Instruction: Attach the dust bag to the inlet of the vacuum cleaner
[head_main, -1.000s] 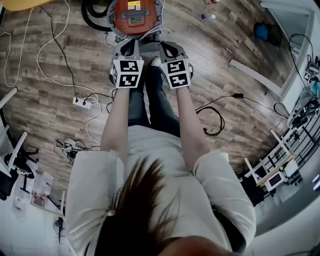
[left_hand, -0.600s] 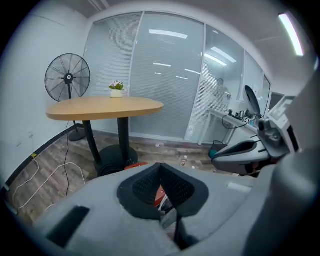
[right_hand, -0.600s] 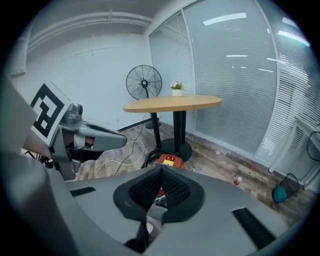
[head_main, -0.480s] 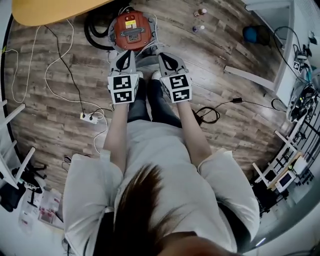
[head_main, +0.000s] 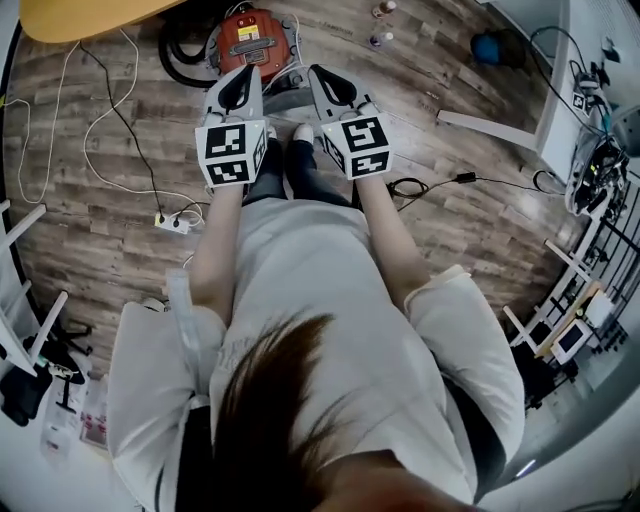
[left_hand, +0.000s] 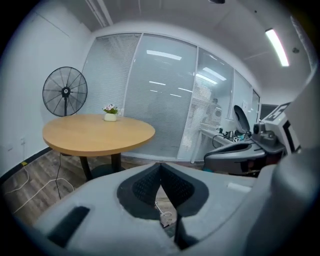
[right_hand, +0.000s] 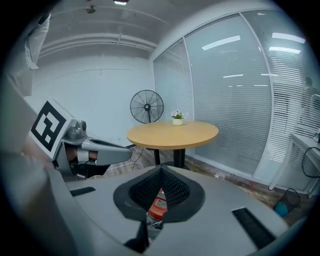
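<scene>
My left tongs (head_main: 246, 76) and right tongs (head_main: 320, 76) are clenched, empty; vacuum cleaner (head_main: 250, 35) just beyond at twelve o'clock, worktop (head_main: 80, 18) at ten.

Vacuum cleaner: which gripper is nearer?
Left. Left gripper is held up just short of the vacuum cleaner, in line with it; right gripper alongside, offset to the right.

I find the orange drum vacuum cleaner (head_main: 255, 35) and its black hose (head_main: 185, 62) blocking the wood-plank floor (head_main: 480, 235) straight ahead. White cables (head_main: 105, 120) trail across the left; the round tan bench (head_main: 90, 15) overhangs there. Right-hand floor is passable, one black cable (head_main: 430, 185) crossing.
</scene>
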